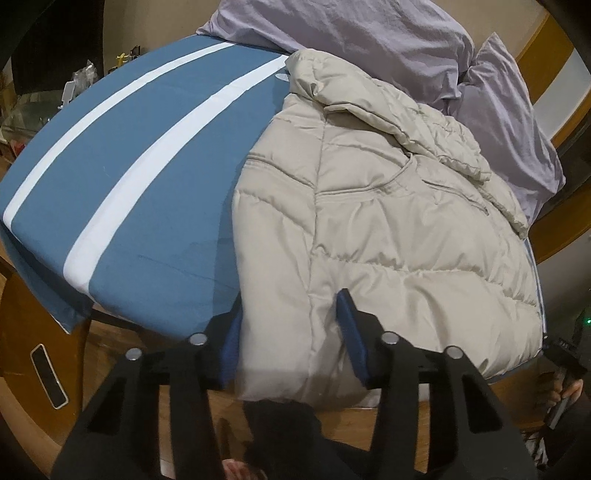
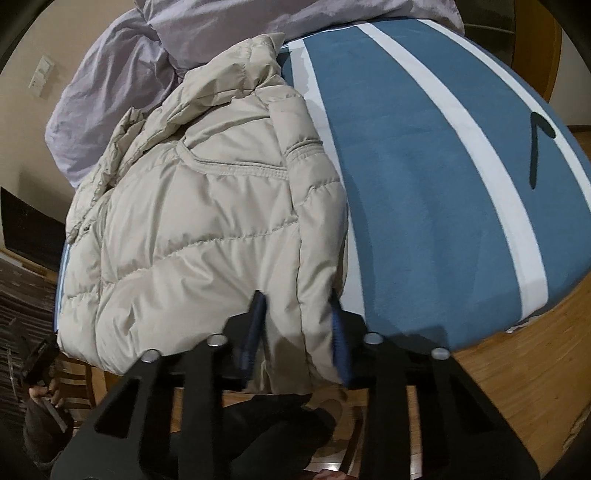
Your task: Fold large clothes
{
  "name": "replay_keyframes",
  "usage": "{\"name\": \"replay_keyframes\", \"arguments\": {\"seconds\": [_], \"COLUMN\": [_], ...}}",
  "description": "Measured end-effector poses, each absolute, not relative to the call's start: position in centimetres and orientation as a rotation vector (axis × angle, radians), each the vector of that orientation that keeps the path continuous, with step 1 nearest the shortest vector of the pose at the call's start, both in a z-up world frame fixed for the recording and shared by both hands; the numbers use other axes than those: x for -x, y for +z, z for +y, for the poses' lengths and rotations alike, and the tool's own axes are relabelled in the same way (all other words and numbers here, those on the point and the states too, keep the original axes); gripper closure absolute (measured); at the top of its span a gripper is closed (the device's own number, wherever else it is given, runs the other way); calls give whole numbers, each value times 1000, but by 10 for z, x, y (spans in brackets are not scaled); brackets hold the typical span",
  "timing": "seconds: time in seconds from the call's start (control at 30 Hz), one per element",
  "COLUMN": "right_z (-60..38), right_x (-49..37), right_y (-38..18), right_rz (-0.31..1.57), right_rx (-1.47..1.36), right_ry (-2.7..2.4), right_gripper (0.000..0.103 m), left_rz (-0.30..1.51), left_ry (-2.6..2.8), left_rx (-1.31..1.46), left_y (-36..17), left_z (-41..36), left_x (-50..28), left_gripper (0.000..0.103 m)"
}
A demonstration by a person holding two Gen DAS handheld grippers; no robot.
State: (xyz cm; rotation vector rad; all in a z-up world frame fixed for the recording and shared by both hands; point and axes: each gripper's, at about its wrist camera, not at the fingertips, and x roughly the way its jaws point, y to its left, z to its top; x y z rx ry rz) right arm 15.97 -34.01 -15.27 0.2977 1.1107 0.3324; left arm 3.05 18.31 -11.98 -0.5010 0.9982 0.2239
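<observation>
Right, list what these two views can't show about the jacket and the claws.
- Jacket hem, left wrist view: it hangs over the bed edge behind the left claw.
- Jacket front, both views: it lies underneath, hidden.
- Right claw, right wrist view: blurred fingers flank a hem fold; contact unclear.
- Lilac bedding: cut off at the top.

A bedroom in a home.
A bed with a blue, white-striped sheet carries lilac pillows and rumpled lilac bedding; there is a wooden floor, a wall switch plate and a cluttered shelf beyond.
</observation>
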Motion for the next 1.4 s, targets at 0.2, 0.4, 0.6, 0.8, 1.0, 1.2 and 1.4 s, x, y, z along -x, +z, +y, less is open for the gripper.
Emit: {"name": "replay_keyframes", "arguments": {"seconds": [0.2,0.4,0.6,0.8,1.0,1.2,1.4], "right_z": [-337,-336,-327,-311,-301,-290,-278], "right_x": [-156,-157,-172,-199,-230,-265,-303], "right_y": [-147,-124,-82,-50,-25,-5,10], "right_rz": [1075,998,889,815,758,725,689], "right_rx": [-285,-276,-251,-218,-202,-196,-187], "right_ry": [335,317,317,324,325,320,308], "right_gripper": [93,95,95,95,95,95,95], "left_rz": [971,906,814,732,691,674,668], "left_ry": [209,198,193,203,226,241,242], "left_rx": [517,502,470,447,413,389,376], "left_y": [-117,-93,-51,-6,24,42,54], "left_z": [181,179,179,183,190,200,212], "left_x": [-28,-28,-42,-74,-116,-159,-203], "left_gripper": [80,92,94,94,94,95,95]}}
